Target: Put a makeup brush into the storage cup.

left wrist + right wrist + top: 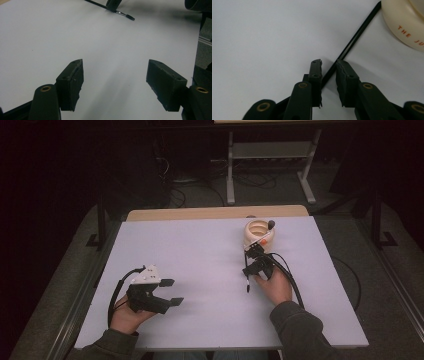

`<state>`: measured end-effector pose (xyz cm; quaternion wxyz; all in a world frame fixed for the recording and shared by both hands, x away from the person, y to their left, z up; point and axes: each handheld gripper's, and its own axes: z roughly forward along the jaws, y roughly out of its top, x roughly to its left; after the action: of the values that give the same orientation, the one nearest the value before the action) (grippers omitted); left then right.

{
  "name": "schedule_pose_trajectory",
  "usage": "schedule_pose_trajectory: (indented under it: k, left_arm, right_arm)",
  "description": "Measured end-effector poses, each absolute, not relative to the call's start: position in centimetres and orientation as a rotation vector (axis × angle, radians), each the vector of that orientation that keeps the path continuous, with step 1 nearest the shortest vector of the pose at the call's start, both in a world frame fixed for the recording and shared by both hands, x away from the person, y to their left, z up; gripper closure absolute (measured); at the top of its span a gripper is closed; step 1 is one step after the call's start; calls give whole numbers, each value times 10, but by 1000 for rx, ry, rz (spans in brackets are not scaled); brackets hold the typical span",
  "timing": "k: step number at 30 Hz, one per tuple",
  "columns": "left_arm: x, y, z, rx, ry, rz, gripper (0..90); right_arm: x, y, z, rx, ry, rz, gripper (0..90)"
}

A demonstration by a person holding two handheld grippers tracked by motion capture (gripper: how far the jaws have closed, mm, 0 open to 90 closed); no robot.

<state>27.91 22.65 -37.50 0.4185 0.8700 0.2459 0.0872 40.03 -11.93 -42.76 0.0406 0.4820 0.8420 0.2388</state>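
On the white table (200, 270), one hand-held gripper (329, 65) narrowly flanks one black brush (358, 31); the other hand-held gripper (115, 75) gapes.

The left and middle of the white bench (200, 265) lie bare, leaving broad passage between the left gripper (172, 292) and the right gripper (255, 262). At the far right a cream holder (258, 234) stands in the way, with a thin black brush (354, 41) slanting on the bench just near of it.

table (200, 265): smooth matt white, wood edge | pads (315, 75): rough matt black, brass-looking rivets | stick (357, 35) between them: thin, black, slight sheen | cup (404, 27) beyond: glossy cream, orange print
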Motion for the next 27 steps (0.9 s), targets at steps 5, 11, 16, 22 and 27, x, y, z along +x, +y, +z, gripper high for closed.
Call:
schedule_pose_trajectory:
  k: [5, 11, 16, 22, 27]
  left_arm:
    - [280, 227, -374, 2181, 612, 221, 299]
    - [278, 225, -373, 2185, 605, 225, 299]
    - [278, 223, -373, 2186, 603, 223, 300]
    - [279, 226, -374, 2182, 611, 225, 300]
    - [280, 227, -374, 2183, 612, 224, 300]
  right_arm:
    - [398, -116, -428, 1490, 2553, 699, 765]
    - [392, -102, -427, 1430, 2500, 588, 799]
    - [392, -102, -428, 1414, 2513, 605, 847]
    - [396, -110, -428, 1422, 2559, 663, 851]
    - [397, -115, -426, 1412, 2576, 700, 851]
